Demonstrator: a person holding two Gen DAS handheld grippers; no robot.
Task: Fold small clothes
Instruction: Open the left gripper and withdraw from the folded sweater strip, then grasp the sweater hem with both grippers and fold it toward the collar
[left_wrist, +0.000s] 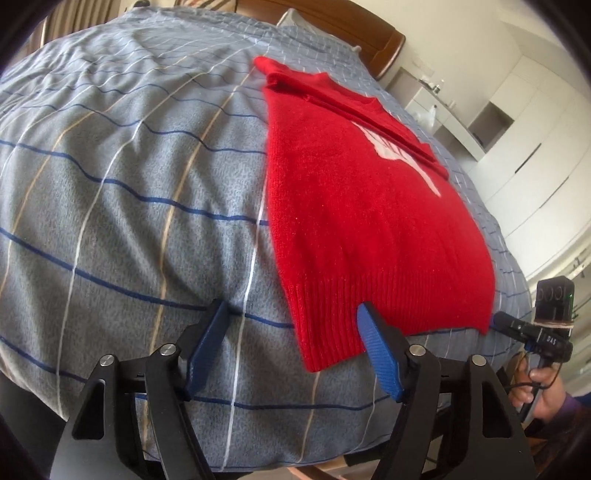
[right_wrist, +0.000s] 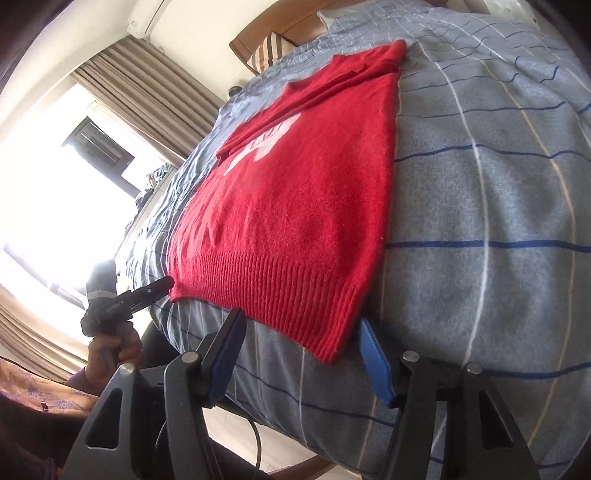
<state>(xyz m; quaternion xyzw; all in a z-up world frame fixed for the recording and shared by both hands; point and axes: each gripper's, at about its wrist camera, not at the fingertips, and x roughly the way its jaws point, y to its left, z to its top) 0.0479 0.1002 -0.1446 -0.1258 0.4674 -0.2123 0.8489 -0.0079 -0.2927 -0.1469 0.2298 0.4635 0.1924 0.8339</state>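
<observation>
Spread across the checked duvet, near its front edge: a red sweater, lying flat, sleeves already folded in over the chest, ribbed hem toward the person.

Poised at the two hem corners: left gripper and right gripper, both with jaws wide apart, nothing held.

Likely trouble: pinching duvet along with knit at the soft edge, dragging bedding up with the fold; catching only the top layer, leaving the back behind; uneven lifting, skewing the fold or spilling the sleeves.

Hard to make out: white chest motif, partly covered; collar end, blurred and far; contact between fingers and hem, uncertain.
</observation>
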